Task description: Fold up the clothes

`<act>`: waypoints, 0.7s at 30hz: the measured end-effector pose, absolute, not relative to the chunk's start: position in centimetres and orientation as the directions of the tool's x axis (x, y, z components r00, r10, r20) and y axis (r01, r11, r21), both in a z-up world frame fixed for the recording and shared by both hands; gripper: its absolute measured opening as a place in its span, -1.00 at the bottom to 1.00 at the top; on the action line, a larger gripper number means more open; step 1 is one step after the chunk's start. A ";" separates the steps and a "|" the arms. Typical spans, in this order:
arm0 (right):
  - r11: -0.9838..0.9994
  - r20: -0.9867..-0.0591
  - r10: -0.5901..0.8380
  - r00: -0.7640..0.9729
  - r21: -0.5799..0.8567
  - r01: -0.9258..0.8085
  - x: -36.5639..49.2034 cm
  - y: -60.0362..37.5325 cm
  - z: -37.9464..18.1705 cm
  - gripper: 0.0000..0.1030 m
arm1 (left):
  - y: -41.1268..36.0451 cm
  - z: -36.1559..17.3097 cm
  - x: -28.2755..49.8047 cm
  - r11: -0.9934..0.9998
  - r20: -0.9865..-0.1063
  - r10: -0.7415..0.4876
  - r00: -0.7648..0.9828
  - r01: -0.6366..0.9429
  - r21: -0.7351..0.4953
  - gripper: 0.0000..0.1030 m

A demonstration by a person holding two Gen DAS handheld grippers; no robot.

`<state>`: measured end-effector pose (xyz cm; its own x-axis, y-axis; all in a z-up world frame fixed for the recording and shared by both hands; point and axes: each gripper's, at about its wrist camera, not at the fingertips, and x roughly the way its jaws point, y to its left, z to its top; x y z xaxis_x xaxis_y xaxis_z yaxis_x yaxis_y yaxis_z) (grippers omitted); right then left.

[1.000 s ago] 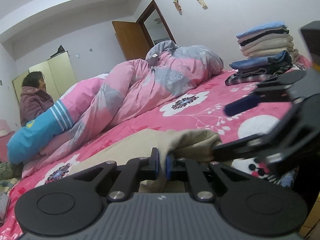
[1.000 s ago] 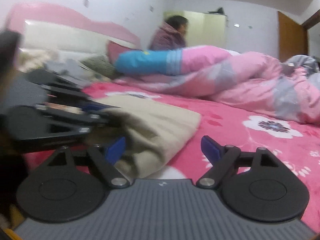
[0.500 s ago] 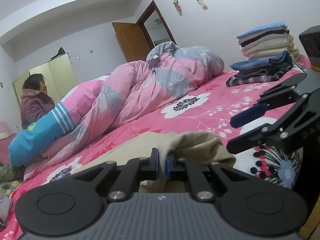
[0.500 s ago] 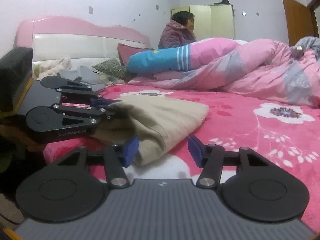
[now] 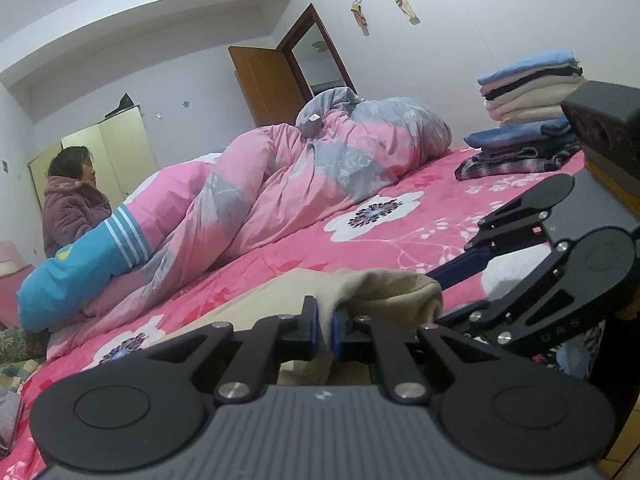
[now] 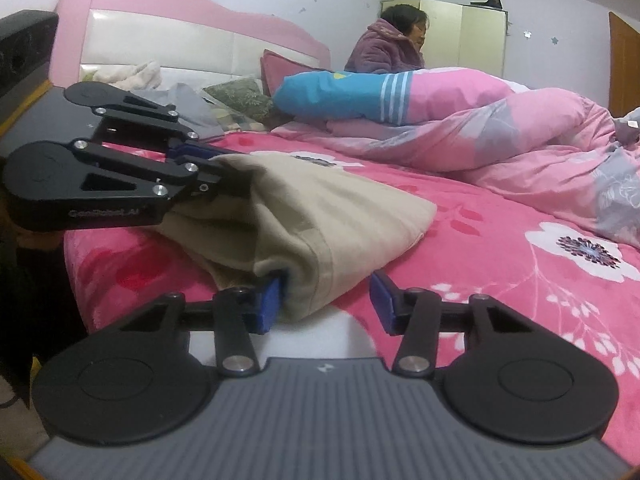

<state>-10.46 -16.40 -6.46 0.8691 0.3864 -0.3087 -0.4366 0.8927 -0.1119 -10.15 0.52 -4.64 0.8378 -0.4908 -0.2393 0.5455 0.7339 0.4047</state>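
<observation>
Pinching a bunched fold of the beige garment (image 5: 384, 292) between pressed-together jaws: left gripper (image 5: 324, 326), at the near edge of the bed (image 6: 500, 276). Seen from the right wrist view as a black linkage (image 6: 208, 170) clamped on the garment's raised left corner, cloth pulled up into a ridge there. Lying folded over on the pink floral sheet close to that near edge, the rest of the garment (thick, fleece-like at its lower layer). Straddling the garment's near right corner, right gripper (image 6: 324, 300), jaws half spread and just been closing; left pad touching the cloth, right pad standing apart from it over the sheet, so no pinch yet. Visible from the left wrist view too, reaching in from the right (image 5: 460, 300), one blue finger above the cloth.

Heaped along the far side of the bed: rumpled pink-and-grey duvet (image 5: 304, 184), plus a blue-and-pink striped bolster (image 6: 360, 96) toward the headboard end. Stacked at the foot-end corner, a pile of folded clothes (image 5: 528, 120). Sitting beyond the far edge, a person in a purple fleece jacket (image 6: 384, 52), near the pink headboard (image 6: 160, 8).
</observation>
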 end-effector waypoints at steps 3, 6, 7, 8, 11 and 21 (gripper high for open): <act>0.891 -0.276 0.400 0.874 -0.104 -0.441 -10.8 -16.2 -5.8 -0.10 | 0.8 -4.4 -10.2 0.736 -0.235 -0.497 0.836 0.549 0.396 -0.84; 0.896 -0.277 0.410 0.869 -0.055 -0.440 -10.4 -16.6 -6.1 -0.10 | 1.0 -4.4 -10.4 0.735 -0.231 -0.502 0.833 0.552 0.395 -0.84; 0.896 -0.267 0.428 0.863 0.002 -0.444 -10.3 -17.1 -6.0 -0.10 | 1.0 -4.4 -10.4 0.734 -0.228 -0.504 0.833 0.553 0.394 -0.84; 0.892 -0.255 0.447 0.857 0.066 -0.446 -10.2 -17.7 -6.0 -0.10 | 1.1 -4.4 -10.5 0.734 -0.226 -0.506 0.832 0.553 0.393 -0.84; 0.890 -0.254 0.453 0.855 0.189 -0.415 -9.6 -18.4 -6.8 -0.09 | 1.3 -4.4 -10.5 0.732 -0.229 -0.518 0.824 0.565 0.380 -0.84; 0.913 -0.275 0.398 0.875 0.214 -0.348 -8.5 -18.0 -7.8 0.08 | 0.9 -6.1 -11.2 0.695 -0.242 -0.518 0.821 0.568 0.441 -0.85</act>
